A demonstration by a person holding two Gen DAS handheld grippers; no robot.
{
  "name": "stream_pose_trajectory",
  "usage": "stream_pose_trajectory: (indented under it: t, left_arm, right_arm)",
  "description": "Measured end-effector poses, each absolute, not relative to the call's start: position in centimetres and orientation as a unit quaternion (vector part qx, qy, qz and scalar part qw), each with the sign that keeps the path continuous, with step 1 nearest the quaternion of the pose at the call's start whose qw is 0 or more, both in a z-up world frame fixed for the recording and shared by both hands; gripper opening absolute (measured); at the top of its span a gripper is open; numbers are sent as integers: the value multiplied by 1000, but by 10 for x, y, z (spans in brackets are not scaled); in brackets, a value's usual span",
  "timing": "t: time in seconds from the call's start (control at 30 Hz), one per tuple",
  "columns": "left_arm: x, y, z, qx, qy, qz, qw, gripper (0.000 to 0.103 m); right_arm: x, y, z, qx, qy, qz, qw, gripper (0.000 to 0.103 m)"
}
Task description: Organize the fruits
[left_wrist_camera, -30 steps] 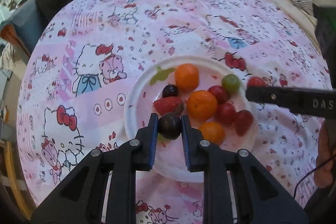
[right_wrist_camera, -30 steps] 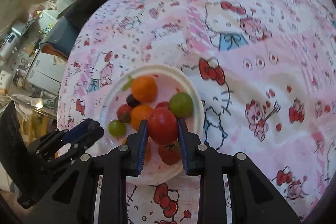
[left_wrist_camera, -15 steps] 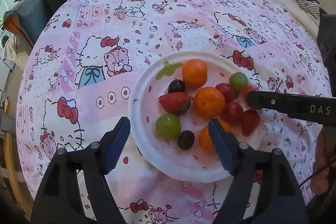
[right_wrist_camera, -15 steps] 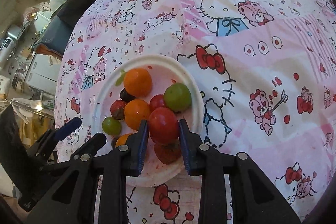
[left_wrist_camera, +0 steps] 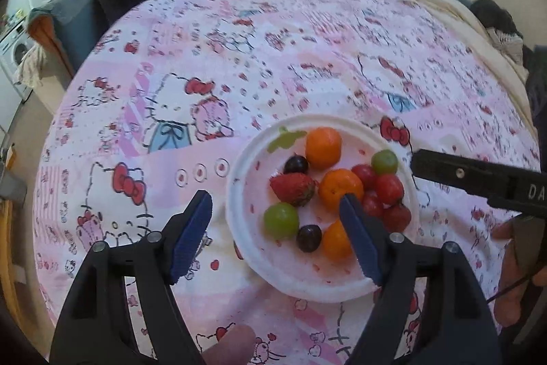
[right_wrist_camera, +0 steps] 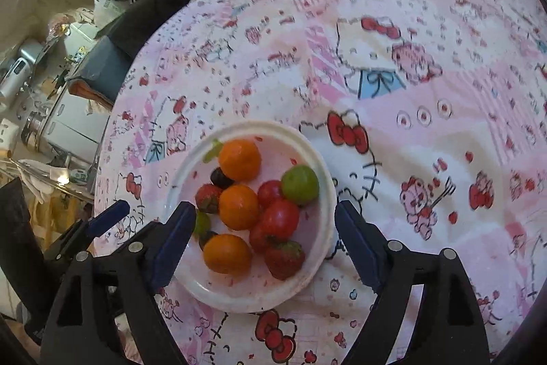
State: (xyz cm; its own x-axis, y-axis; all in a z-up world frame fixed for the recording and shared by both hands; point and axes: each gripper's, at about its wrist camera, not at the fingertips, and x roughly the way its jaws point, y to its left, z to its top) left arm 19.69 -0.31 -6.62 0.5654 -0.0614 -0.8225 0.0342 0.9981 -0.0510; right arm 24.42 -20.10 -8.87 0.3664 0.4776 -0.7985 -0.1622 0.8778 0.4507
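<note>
two grippers hung over a white plate (right_wrist_camera: pixel 326 218) full of fruit. the left gripper (left_wrist_camera: pixel 277 235) was wide open and held nothing. the right gripper (right_wrist_camera: pixel 263 243) was wide open too and its fingers were bare.

the plate sat on a pink hello kitty cloth (right_wrist_camera: pixel 410 91). in the right wrist view, a red tomato (right_wrist_camera: pixel 280 218) lay in the middle of the plate, between the two blue pads, touching no pad. a green grape (right_wrist_camera: pixel 300 185) sat just behind it, near the rim. a strawberry (right_wrist_camera: pixel 284 259) lay in front of the tomato. three oranges sat in a row on the plate, the far one (right_wrist_camera: pixel 239 159), the middle one (right_wrist_camera: pixel 238 207) and the near one (right_wrist_camera: pixel 227 253).

in the left wrist view, a dark grape (left_wrist_camera: pixel 308 238) lay on the plate between the open fingers, beside a second green grape (left_wrist_camera: pixel 281 220). a second strawberry (left_wrist_camera: pixel 292 189) sat just behind them. another dark grape (left_wrist_camera: pixel 296 164) was near the far orange. the right gripper's black finger (left_wrist_camera: pixel 471 175) reached in from the right side of that view
</note>
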Motion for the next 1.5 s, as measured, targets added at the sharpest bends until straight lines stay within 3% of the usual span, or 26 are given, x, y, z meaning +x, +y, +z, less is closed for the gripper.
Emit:
stream_pose_trajectory:
  t: [0.2, 0.27, 0.33, 0.43, 0.53, 1.0, 1.5]
  left_arm:
    - [189, 9, -51, -39, 446, -18, 894, 75]
    - [185, 12, -49, -45, 447, -18, 893, 84]
    - [178, 16, -45, -43, 442, -14, 896, 86]
    - [167, 20, -36, -42, 435, -14, 899, 90]
    - [155, 26, -23, -43, 422, -11, 906, 103]
    - [86, 41, 21, -32, 370, 8, 928, 103]
    - [45, 26, 11, -23, 372, -1, 928, 103]
  right_arm:
    - [235, -203, -64, 137, 498, 190, 835, 94]
    - [230, -206, -59, 143, 491, 190, 838, 100]
    - [224, -210, -54, 153, 486, 185, 840, 102]
    - [213, -213, -41, 152, 469, 181, 851, 103]
    - [200, -214, -27, 148, 449, 185, 862, 103]
    - [119, -223, 11, 109, 386, 178, 899, 103]
    - [68, -202, 2, 74, 370, 157, 913, 103]
